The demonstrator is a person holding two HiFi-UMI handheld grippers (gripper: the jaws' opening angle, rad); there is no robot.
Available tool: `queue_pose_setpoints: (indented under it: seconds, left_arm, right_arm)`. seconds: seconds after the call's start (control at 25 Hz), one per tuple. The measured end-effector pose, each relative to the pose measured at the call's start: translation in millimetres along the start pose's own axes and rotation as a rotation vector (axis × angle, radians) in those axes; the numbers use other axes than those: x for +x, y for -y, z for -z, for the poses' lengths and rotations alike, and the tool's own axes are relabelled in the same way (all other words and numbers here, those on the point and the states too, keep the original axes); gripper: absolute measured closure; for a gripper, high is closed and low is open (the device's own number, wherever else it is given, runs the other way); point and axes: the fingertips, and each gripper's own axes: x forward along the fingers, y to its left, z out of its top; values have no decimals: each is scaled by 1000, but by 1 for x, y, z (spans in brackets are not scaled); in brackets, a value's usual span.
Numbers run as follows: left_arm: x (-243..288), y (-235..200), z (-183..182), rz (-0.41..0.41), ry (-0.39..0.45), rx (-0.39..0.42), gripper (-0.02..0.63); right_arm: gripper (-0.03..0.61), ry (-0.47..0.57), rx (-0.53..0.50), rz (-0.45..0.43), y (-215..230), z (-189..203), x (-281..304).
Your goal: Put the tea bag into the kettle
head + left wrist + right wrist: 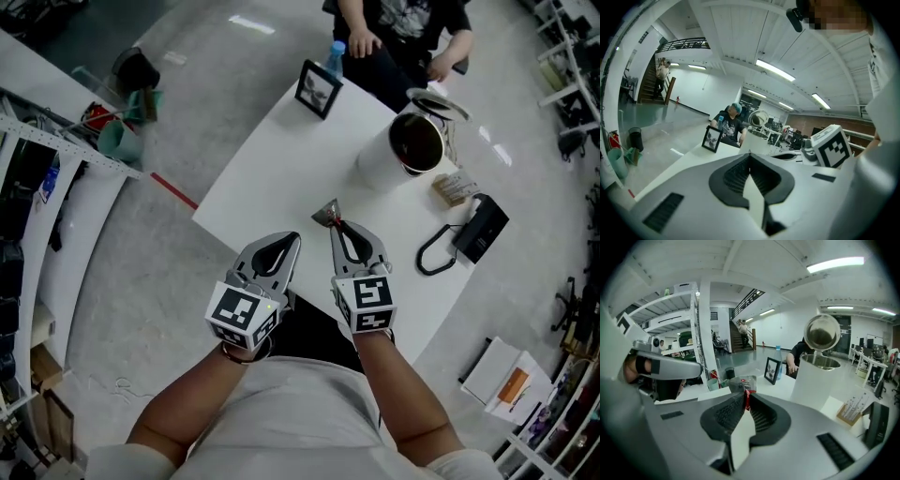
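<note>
Picture frame (318, 88) stands beside a blue bottle (335, 56); seated person (403, 37) behind the table (272, 178).

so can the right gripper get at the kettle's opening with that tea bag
Probably yes. The right gripper pinches the tea bag, the kettle stands with its lid flipped open, and only bare table lies between. The left gripper sits off to the side.

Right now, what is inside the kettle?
The kettle has its lid open; the head view shows only a dark interior, nothing recognisable. The bottom is lost in shadow. The tea bag is outside, pinched in the right tool.
</note>
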Motion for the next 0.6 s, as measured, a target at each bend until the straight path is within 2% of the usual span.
queue_pose_setpoints:
  seconds: [0.36,0.6]
  left_arm:
    - [-25,57,-56,110,64,68,604]
    - [-24,87,-77,175,79,72,605]
  right_arm:
    - [531,120,80,140,6,-34,-93]
    - [531,184,64,211,19,-60,-131]
